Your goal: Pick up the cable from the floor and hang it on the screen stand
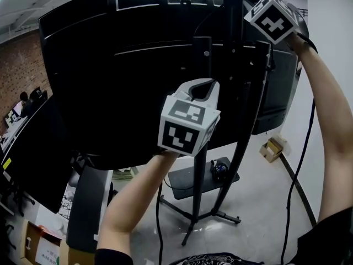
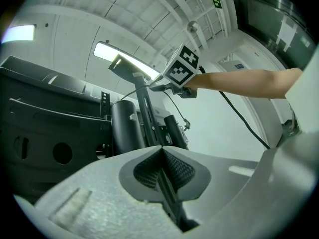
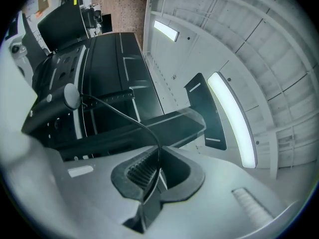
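A big black screen point(image 1: 127, 65) shows me its back, mounted on a black stand pole point(image 1: 234, 65). My right gripper point(image 1: 270, 18) is raised at the pole's top, shut on the thin black cable point(image 3: 124, 114). From the jaws the cable curves over toward the stand bracket point(image 3: 124, 133). The rest of the cable point(image 1: 298, 170) hangs past my right arm down to the floor. My left gripper point(image 1: 201, 90) is lower, close to the screen's back and shut with nothing visible between its pads point(image 2: 149, 168). It looks up at the right gripper point(image 2: 180, 68), the stand pole point(image 2: 147, 113) and the hanging cable point(image 2: 239, 114).
The stand's legs and low shelf point(image 1: 201, 184) rest on the grey floor. A cardboard box point(image 1: 270, 148) lies by the white wall on the right. More boxes point(image 1: 38, 247), a dark chair point(image 1: 88, 203) and another screen point(image 1: 33, 159) crowd the left.
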{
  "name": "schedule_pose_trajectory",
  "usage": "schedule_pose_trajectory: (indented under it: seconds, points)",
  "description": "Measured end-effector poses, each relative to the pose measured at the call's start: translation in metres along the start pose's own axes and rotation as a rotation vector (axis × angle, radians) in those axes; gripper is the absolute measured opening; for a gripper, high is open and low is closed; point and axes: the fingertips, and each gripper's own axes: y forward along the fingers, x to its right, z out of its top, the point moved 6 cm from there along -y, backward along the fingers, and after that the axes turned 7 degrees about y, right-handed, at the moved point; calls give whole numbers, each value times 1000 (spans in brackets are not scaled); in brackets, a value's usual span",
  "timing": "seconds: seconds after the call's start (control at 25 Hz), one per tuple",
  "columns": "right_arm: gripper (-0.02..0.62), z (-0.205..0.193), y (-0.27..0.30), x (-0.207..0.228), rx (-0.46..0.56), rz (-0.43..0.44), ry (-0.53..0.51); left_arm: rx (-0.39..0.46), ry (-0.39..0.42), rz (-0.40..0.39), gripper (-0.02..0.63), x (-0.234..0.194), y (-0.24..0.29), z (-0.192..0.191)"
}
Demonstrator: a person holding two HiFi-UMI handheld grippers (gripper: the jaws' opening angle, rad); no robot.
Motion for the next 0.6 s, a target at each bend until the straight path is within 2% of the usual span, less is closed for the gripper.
schedule_pose_trajectory:
  seconds: [0.16,0.48,0.6]
  points:
    - [23,-4,-1,7,33,-23,-13,-1,26,0,-2,10,10,5]
    - [23,1,3,33,117,-15,-56,-22,24,58,-2,25,33,14]
    - [23,7,4,42,149,-41,-68,-32,41,80,-2,28,36,17]
